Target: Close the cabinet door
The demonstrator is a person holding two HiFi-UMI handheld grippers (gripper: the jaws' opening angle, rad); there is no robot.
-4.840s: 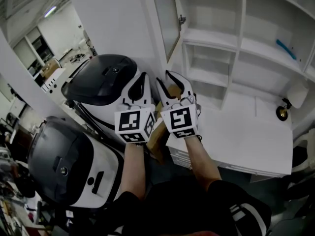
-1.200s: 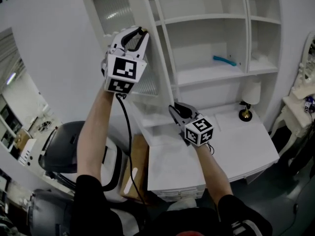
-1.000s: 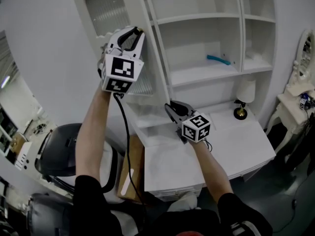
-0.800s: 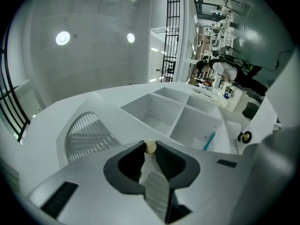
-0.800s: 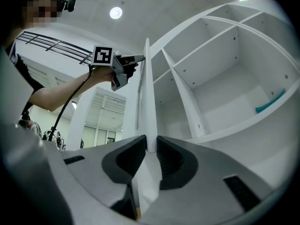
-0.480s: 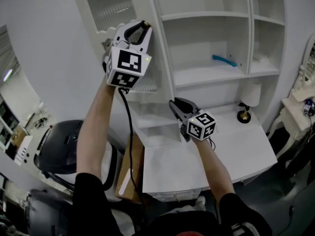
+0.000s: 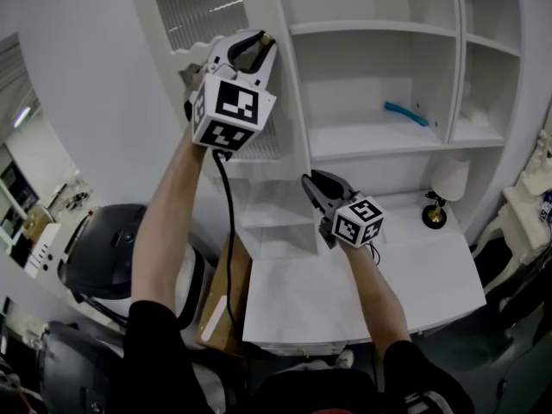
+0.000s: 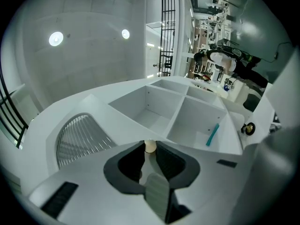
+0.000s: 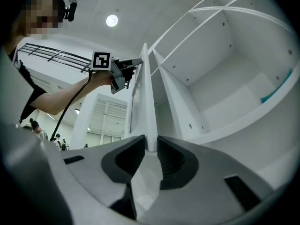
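Observation:
The white cabinet door (image 7: 203, 15), with a ribbed glass panel, stands partly open at the left of the shelf unit (image 7: 371, 136). My left gripper (image 7: 256, 48) is raised high and shut on the door's small round knob (image 8: 150, 146). In the right gripper view that gripper (image 9: 133, 67) sits on the door (image 9: 146, 93), which is seen edge-on. Lower down, my right gripper (image 7: 312, 182) has its jaws around the door's thin lower edge (image 9: 150, 146). The pads touch both faces, and the jaws have just eased open slightly.
A teal strip (image 7: 405, 113) lies on a middle shelf. A small white lamp with a brass base (image 7: 442, 195) stands on the white desk top (image 7: 362, 291). A cardboard box (image 7: 220, 304) and black-and-white machines (image 7: 103, 257) sit on the floor at the left.
Both grippers have moved to the right together with the door, which has swung a little toward the shelf unit. Their holds look the same.

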